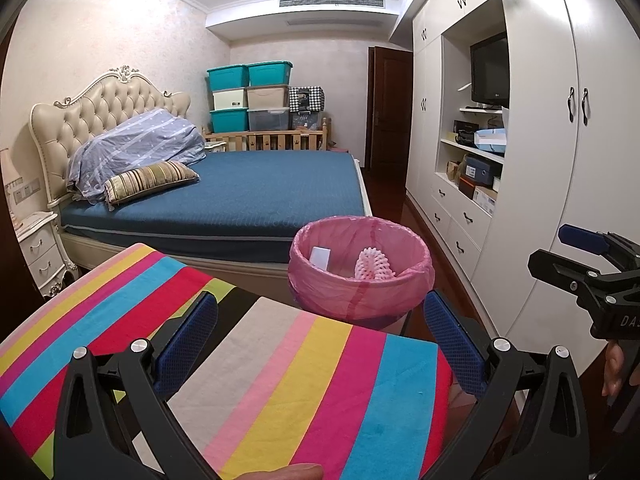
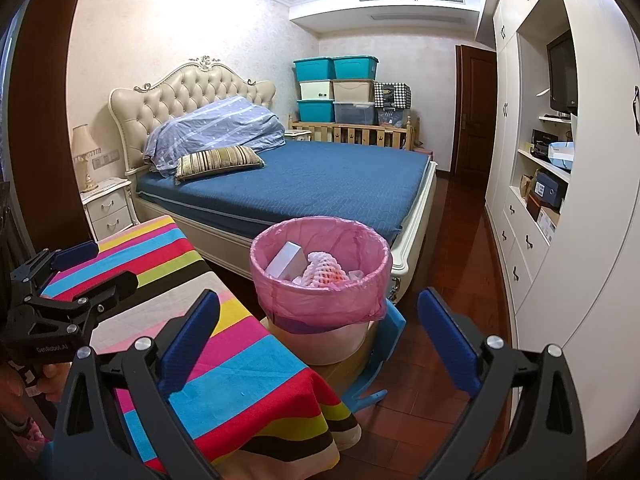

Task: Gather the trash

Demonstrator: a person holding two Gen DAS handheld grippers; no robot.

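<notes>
Jaws on both grippers stand wide apart w/ nothing between them. The left gripper [image 1: 320, 344] hangs over the striped tablecloth [image 1: 280, 380]; the right gripper [image 2: 320, 340] sits off the table's corner, over the gap toward the floor, pointing at the bin.

Just past the fingertips is the trash bin [image 2: 320, 280] — lined w/ a thin pink bag [image 1: 360, 296] folded over the rim, standing on what looks like a low stool w/ a blue piece beside it. It sits between the table end and the foot of the bed [image 2: 320, 184].

Inside: a small white box [image 2: 286, 264] leaning on the wall, and a pink foam fruit net [image 2: 324, 270] next to it, touching or nearly so. No loose trash shows on the cloth, so most of the collecting looks done — my read only.

Handling, judged: everything here is light. The foam net is soft and springy, would squash under a pinch; take it mid-body. The box is stiff, prob. cardboard, best gripped across its thin sides. The liner is flimsy, slippery film; pinch the folded rim w/ both grippers on opposite sides, gently, or it tears or slides off.
</notes>
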